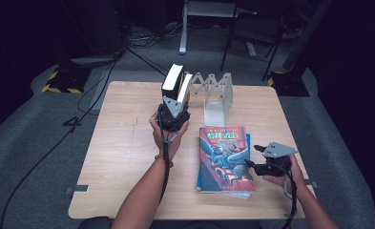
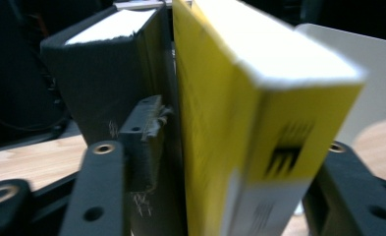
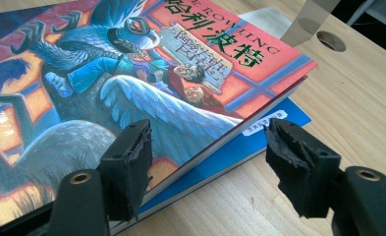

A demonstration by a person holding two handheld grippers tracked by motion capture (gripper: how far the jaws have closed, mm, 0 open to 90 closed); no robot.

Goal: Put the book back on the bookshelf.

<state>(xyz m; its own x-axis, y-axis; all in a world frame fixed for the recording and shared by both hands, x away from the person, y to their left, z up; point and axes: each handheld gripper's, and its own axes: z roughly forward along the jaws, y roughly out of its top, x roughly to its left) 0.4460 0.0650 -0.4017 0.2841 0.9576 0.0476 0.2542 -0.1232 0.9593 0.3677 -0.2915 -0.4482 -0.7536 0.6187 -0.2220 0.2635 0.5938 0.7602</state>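
Currently, upper centre of the high view: left gripper (image 1: 174, 106) sits at two upright books at the far part of the table (image 1: 123, 143), a dark book (image 1: 171, 81) and a yellow book (image 1: 184, 88) just beside it, both next to the grey folding book rack (image 1: 217, 98). In the left gripper view the yellow book (image 2: 259, 113) stands between the jaws, slightly blurred and tilted; the dark book (image 2: 107, 83) is at the left. The left pad (image 2: 144, 142) stands apart from the yellow cover, so the jaws are parted and not pressing.

Lower right of the high view: right gripper (image 1: 261, 160) rests beside a flat stack, a red illustrated book (image 1: 224, 157) on a blue book (image 1: 202, 183). In the right gripper view its jaws stand apart at the stack's edge, gripping nothing; left pad (image 3: 126, 167) over the red cover (image 3: 131, 83), blue book (image 3: 259, 132) beneath.
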